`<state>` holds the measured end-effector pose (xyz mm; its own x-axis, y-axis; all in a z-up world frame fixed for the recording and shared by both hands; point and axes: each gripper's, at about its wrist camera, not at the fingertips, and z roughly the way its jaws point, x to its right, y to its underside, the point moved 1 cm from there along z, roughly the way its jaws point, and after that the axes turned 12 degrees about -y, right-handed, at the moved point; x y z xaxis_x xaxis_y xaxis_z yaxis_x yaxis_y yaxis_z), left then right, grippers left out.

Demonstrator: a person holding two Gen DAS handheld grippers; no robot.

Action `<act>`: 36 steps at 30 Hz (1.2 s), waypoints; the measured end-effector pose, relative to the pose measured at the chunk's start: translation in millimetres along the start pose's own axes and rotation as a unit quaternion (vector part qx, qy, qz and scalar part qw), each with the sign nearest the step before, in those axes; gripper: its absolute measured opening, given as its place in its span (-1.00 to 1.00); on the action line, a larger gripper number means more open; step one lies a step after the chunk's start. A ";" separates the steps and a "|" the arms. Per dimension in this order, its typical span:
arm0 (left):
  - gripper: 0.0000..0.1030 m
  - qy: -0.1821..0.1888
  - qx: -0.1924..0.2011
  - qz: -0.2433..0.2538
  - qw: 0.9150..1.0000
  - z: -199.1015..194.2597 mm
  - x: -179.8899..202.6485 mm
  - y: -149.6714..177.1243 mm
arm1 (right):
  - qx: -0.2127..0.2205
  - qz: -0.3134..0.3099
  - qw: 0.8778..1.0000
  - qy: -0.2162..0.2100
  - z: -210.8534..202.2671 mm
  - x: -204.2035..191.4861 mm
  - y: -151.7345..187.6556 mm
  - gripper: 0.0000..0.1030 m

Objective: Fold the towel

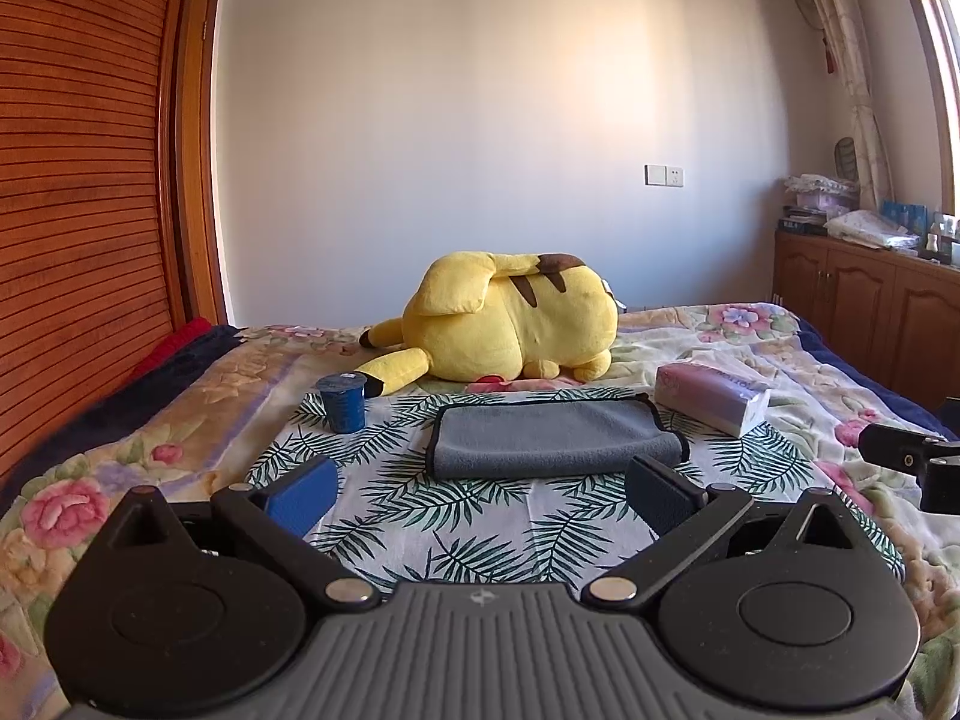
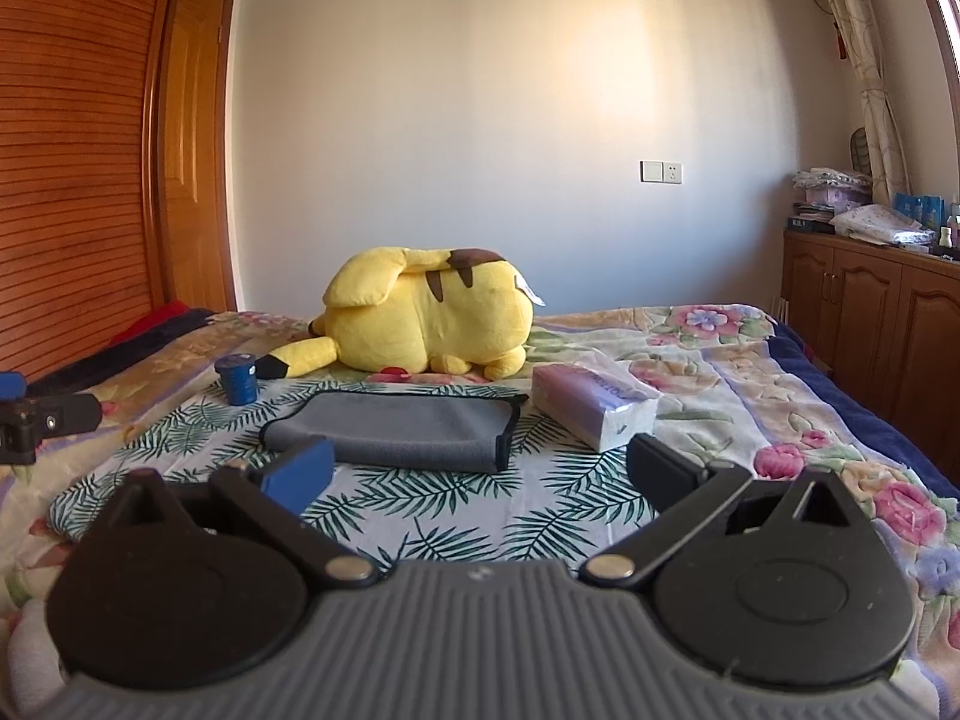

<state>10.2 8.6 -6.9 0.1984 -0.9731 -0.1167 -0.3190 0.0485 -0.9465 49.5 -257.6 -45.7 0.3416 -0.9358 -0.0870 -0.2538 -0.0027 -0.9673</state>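
Note:
A grey towel with dark trim [image 1: 549,438] lies folded flat on a leaf-print cloth [image 1: 480,528] on the bed; it also shows in the right wrist view [image 2: 408,429]. My left gripper [image 1: 480,489] is open and empty, held just in front of the towel's near edge, apart from it. My right gripper [image 2: 480,471] is open and empty, in front of the towel's near right corner. Part of the right gripper shows at the right edge of the left wrist view [image 1: 912,456]; part of the left gripper shows at the left edge of the right wrist view [image 2: 42,420].
A blue cup [image 1: 343,402] stands left of the towel. A tissue pack [image 1: 711,399] lies to its right. A yellow plush toy [image 1: 504,318] lies behind it. Floral bedspread [image 1: 120,450], wooden wardrobe [image 1: 78,210] on the left, wooden cabinets [image 1: 864,306] on the right.

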 end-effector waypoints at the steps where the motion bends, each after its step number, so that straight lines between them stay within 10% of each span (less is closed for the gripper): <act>1: 1.00 0.000 0.000 0.000 1.000 0.2 -0.1 0.3 | 0.000 0.000 1.000 0.000 0.0 0.1 0.0 1.00; 36: 1.00 -0.002 0.000 0.010 1.000 1.4 2.0 3.3 | -0.001 -0.001 1.000 -0.001 0.4 -1.1 0.7 1.00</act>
<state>10.9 7.1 -10.6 0.1956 -0.9712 -0.1357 -0.3236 0.0667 -0.9438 49.3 -256.5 -46.3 0.3440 -0.9350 -0.0860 -0.2552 -0.0050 -0.9669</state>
